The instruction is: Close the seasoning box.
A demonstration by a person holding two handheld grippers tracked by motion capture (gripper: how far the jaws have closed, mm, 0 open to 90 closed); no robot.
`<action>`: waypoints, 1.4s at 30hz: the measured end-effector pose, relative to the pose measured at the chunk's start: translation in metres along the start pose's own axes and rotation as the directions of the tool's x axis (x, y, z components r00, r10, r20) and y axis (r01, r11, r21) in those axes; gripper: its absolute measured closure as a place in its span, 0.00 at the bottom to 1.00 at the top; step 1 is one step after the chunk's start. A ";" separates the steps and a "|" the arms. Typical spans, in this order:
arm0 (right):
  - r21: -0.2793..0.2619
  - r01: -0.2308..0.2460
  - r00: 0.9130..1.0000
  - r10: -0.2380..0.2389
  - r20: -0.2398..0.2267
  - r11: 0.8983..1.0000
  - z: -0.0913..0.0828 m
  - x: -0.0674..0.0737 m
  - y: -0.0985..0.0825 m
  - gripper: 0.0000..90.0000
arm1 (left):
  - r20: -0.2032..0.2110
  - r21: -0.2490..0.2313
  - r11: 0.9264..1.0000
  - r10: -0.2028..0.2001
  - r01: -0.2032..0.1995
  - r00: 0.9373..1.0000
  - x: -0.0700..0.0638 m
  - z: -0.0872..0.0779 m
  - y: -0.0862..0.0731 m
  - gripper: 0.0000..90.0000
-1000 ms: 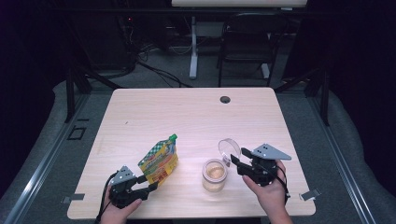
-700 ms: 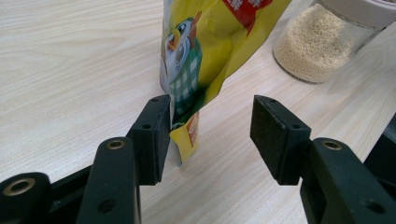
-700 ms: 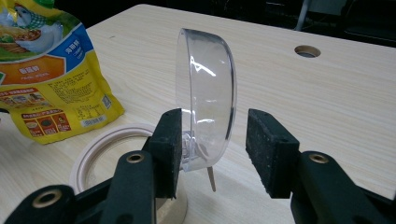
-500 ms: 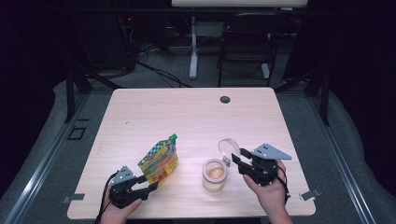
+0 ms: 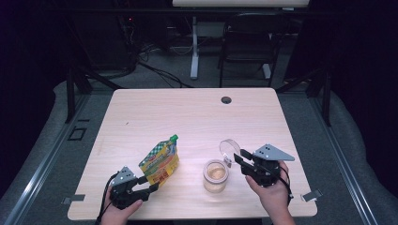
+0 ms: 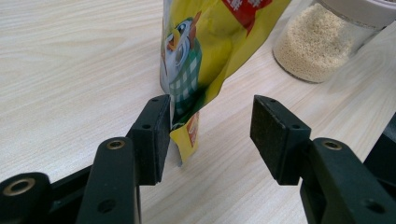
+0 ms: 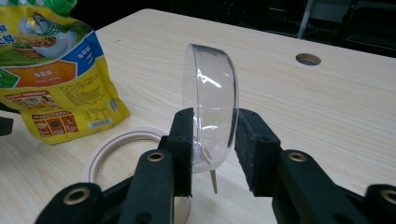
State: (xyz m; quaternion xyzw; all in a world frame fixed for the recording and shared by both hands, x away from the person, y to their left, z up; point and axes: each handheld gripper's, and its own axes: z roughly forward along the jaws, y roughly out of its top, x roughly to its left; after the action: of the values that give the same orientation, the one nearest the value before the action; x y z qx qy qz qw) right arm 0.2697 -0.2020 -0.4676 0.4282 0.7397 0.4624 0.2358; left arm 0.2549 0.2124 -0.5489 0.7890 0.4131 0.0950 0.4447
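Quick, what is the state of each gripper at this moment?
Left gripper: open, pouch corner between the jaws.
Right gripper: jaws just closing, on the clear lid.

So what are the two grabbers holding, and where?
The right gripper pinches the clear lid by its lower edge. The left gripper stands open around the yellow pouch's bottom corner, not squeezing it.

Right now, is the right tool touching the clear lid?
Touching. In the right gripper view, the right tool, whose jaws have just been closing, has both pads against the clear lid standing on edge between them.
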 end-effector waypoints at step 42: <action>-0.003 0.087 0.996 -0.087 -0.007 0.996 0.000 0.023 0.000 0.72 | 0.006 0.005 1.000 0.011 -0.011 1.000 -0.002 0.002 0.001 0.53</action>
State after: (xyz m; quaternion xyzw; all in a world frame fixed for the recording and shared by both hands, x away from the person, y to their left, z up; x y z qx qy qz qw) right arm 0.2577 -0.1821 -0.4665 0.3939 0.7578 0.4542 0.2537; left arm 0.2550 0.2098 -0.5487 0.7927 0.4077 0.0939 0.4434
